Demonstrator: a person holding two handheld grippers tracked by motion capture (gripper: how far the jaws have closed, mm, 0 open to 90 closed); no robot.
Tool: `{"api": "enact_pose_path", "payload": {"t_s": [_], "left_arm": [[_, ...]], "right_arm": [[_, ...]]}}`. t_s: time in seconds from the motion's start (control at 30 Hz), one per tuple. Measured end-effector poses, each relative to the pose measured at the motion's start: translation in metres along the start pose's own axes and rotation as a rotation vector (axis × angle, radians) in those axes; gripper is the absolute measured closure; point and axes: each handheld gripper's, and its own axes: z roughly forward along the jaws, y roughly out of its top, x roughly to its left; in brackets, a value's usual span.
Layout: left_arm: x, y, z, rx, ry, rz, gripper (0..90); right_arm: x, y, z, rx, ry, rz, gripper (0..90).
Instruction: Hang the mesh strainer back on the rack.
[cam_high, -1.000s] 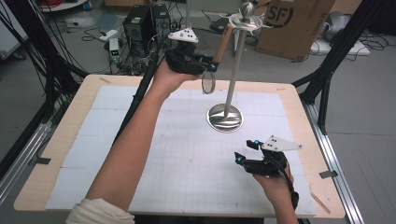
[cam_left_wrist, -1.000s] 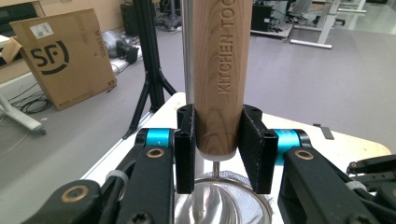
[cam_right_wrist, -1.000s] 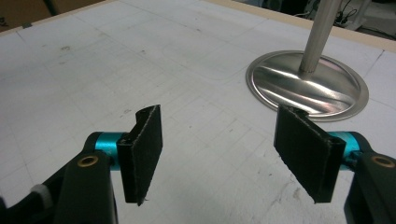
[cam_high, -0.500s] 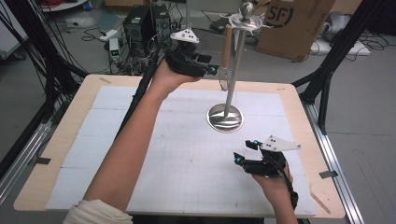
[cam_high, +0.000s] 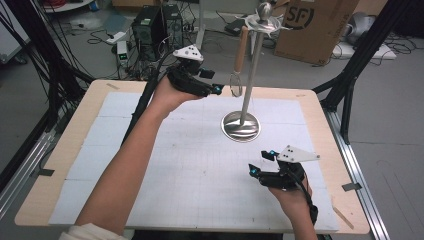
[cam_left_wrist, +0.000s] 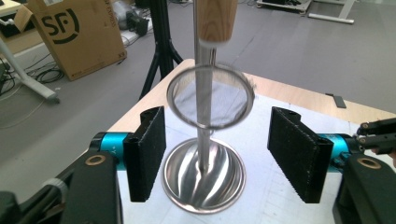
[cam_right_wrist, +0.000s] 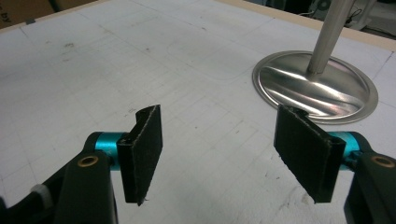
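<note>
Grey floor (cam_high: 395, 100), cardboard box (cam_high: 312, 25), tangled cables (cam_high: 95, 30), black frame legs (cam_high: 357, 60)

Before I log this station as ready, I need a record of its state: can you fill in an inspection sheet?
Surface: white gridded mat on a wooden table, faint marks.
Job's things: steel stand; wooden-handled mesh strainer hanging from its top.
Clutter: nothing seen on the mat.
Grippers: left gripper open, raised before the strainer; right gripper open, low over the mat.
Cables: black cable trails from the left gripper.
Surroundings: cardboard box, computer tower, floor cables.

Lab; black rig frame (cam_high: 45, 60), floor cables (cam_high: 90, 22), computer tower (cam_high: 147, 25)
</note>
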Motion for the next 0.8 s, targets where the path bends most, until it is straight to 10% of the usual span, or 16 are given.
{"api": "enact_pose_path", "payload": {"t_s": [0.8], "left_arm": [[-0.013, -0.056, -0.042, -0.016, -0.047, -0.007, 27.7]], "right_arm": [[0.004, 0.000, 0.006, 0.021, 0.005, -0.005, 31.9]]}}
